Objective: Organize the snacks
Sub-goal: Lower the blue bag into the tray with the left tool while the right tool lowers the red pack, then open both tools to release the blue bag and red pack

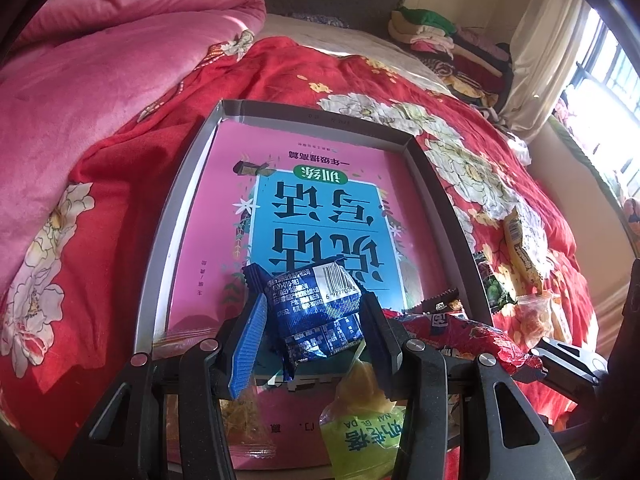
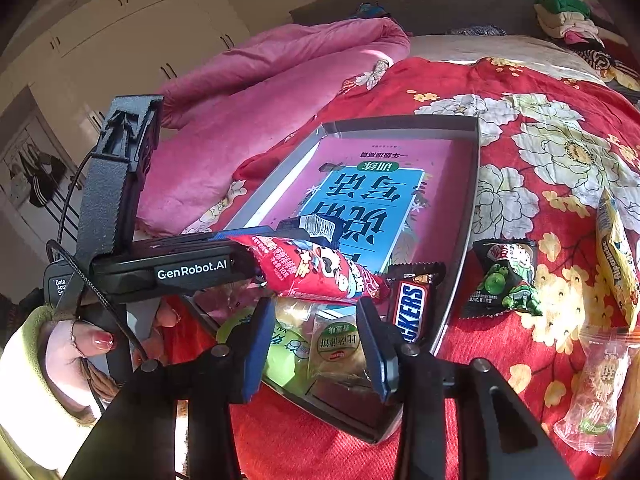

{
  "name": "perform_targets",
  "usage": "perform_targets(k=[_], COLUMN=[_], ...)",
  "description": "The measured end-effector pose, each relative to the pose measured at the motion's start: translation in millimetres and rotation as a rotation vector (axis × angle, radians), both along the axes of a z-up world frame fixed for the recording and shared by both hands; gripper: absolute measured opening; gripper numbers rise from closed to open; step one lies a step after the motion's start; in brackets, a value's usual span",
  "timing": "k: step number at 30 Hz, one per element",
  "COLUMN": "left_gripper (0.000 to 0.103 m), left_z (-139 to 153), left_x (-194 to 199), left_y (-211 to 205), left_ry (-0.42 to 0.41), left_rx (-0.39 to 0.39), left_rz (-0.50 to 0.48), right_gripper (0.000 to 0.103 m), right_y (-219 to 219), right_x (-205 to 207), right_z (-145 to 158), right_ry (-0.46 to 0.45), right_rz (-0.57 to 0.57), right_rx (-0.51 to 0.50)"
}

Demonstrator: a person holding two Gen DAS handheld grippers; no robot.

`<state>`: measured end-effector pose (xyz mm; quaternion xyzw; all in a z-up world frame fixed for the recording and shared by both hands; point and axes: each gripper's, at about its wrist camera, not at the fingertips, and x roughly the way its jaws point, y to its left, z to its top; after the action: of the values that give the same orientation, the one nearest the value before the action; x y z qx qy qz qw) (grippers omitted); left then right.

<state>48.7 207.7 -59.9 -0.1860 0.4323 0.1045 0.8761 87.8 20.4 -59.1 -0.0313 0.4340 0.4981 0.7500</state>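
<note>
My left gripper [image 1: 314, 320] is shut on a blue snack packet [image 1: 316, 312] with a barcode, held above the grey tray [image 1: 168, 216], which has a pink and blue book [image 1: 320, 208] as its floor. The left gripper and its packet also show in the right wrist view [image 2: 320, 228]. My right gripper [image 2: 316, 344] is open and empty over the tray's near end [image 2: 468, 216]. Below it lie a red packet [image 2: 320, 272], a Snickers bar [image 2: 412, 308], a green pouch [image 2: 288, 348] and a biscuit pack [image 2: 336, 348].
The tray sits on a red floral bedspread [image 2: 520, 80]. Right of the tray lie a dark green-print packet [image 2: 508, 280], a yellow bar [image 2: 616, 256] and a clear-wrapped sweet [image 2: 596, 392]. A pink quilt [image 1: 100, 60] is piled left; folded clothes [image 1: 436, 32] sit at the back.
</note>
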Motion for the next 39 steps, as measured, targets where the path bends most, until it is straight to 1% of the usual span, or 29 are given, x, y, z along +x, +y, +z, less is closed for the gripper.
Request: perform_targets(k=[6,8,11,13,22,24,26,31,36,39], left_gripper=[0.051,0.058,0.06,0.062,0.066,0.068,0.072,0.073,0.074,0.074], left_z=[4.1,5.5,8.0,9.4,14.8,17.4,20.1,25.8,32.3,37.4], left_x=[-3.2,-3.9,-5.2,-6.0,-11.1,-13.6,-16.1,-21.3,-25.8,-28.2], left_y=[2.6,2.4,2.1,1.6,5.5,8.5,11.6,15.6,14.0,11.0], left_ry=[-0.016,-0.018,-0.027,-0.032,-0.041,-0.051,-0.062,-0.084,-0.099,-0.113], left_rx=[-0.003,0.003,0.01,0.014,0.03,0.028,0.021,0.016,0.03,0.032], left_rz=[0.004,0.008,0.01,0.011,0.029,0.039,0.049,0.066,0.07,0.065], right_gripper=[0.047,0.048,0.05,0.055,0.057,0.058,0.058,0.058,0.059,0.065], right_y=[-3.3,-4.2,-6.2,-8.5,-11.6,-12.4,-13.3,-17.4,-22.2,-27.8], right_x=[-3.4,-3.2,-3.4,-4.2,-4.8,-5.2,-5.5,-7.1,-9.7,-11.6], right_z=[5.8,7.5,9.9,11.2,15.3,16.2,17.8,22.7,29.1,35.7], right_ry=[-0.031,-0.044,-0.056,-0.064,-0.08,-0.081,-0.084,-0.096,-0.121,-0.151], right_rz=[-0.001,-0.007,-0.016,-0.024,-0.032,-0.032,-0.033,-0.038,-0.045,-0.057], right_rx=[-0.003,-0.006,-0.005,-0.006,-0.006,-0.005,-0.001,0.009,0.025,0.035])
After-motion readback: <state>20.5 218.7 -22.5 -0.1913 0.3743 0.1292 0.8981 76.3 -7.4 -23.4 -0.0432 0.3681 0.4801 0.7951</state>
